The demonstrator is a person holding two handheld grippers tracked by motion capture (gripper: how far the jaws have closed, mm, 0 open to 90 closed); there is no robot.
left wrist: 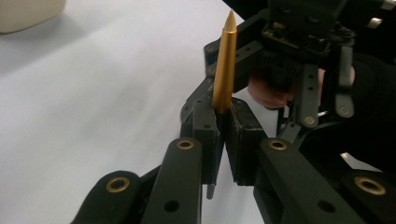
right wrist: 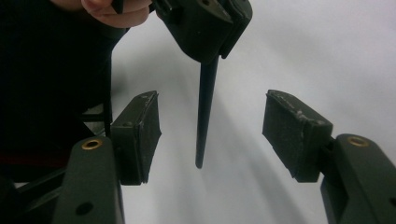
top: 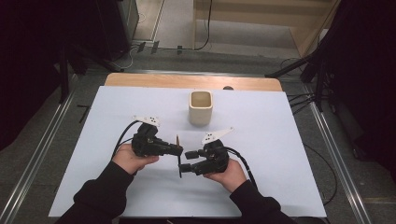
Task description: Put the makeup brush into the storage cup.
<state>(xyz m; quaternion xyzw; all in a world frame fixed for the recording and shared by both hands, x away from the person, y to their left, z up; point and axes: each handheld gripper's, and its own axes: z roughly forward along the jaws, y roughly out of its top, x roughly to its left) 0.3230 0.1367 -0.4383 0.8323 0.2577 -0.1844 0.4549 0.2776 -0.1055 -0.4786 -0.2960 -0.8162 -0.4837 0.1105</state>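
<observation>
A slim pen (top: 178,156) with a gold pointed end (left wrist: 224,65) and a dark shaft (right wrist: 205,112) stands nearly upright above the white table. My left gripper (top: 179,150) is shut on its middle, pads pressed on both sides (left wrist: 223,126). My right gripper (top: 186,161) faces it from the right. Its two pads stand open on either side of the dark lower shaft (right wrist: 212,135) without touching it. The left gripper's closed jaw tips (right wrist: 211,46) show at the top of the right gripper view.
A cream square cup (top: 201,107) stands open-topped behind the grippers, near the table's middle back. The table (top: 261,121) has a white sheet over it and a wooden strip along the far edge. Cables trail from both grippers toward the person.
</observation>
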